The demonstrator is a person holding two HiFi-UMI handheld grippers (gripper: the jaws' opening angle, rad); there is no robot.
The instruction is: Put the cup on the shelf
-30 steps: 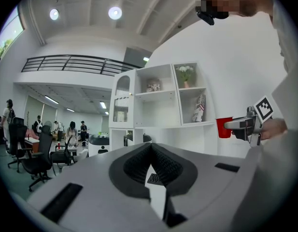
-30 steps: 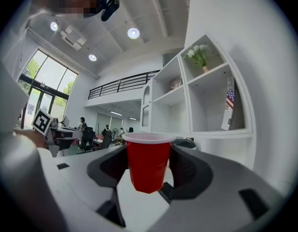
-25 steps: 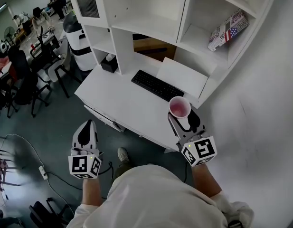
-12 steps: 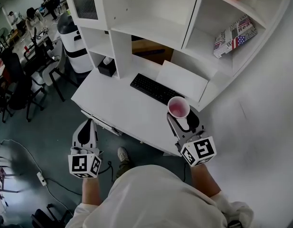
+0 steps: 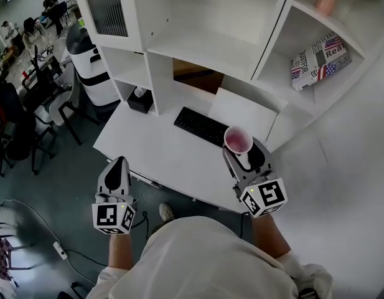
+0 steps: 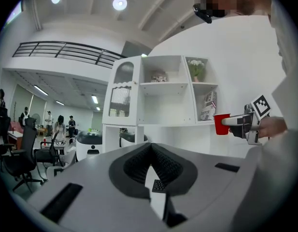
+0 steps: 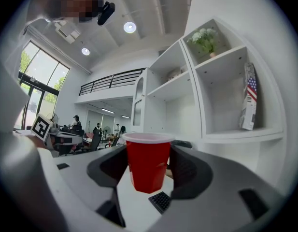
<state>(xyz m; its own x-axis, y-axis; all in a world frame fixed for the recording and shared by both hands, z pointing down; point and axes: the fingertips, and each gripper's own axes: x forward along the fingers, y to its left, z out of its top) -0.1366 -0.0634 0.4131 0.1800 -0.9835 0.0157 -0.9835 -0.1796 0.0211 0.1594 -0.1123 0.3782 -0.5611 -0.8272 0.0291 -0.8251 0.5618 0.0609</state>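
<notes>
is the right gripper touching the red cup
Touching. In the right gripper view the right gripper clamps the red cup upright, with both jaws pressed against its sides.

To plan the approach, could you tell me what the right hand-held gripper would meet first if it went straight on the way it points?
Most likely the white shelf unit: the right hand-held gripper, holding the red cup, points over the keyboard toward it. Depth is unclear.

The flag-printed box [image 5: 320,61] stands tilted in the right compartment of the white shelf [image 5: 280,80]. On its upper face, large dark letters read "Rea", cut off at the edge. A line of smaller capitals above them is too small to read.
</notes>
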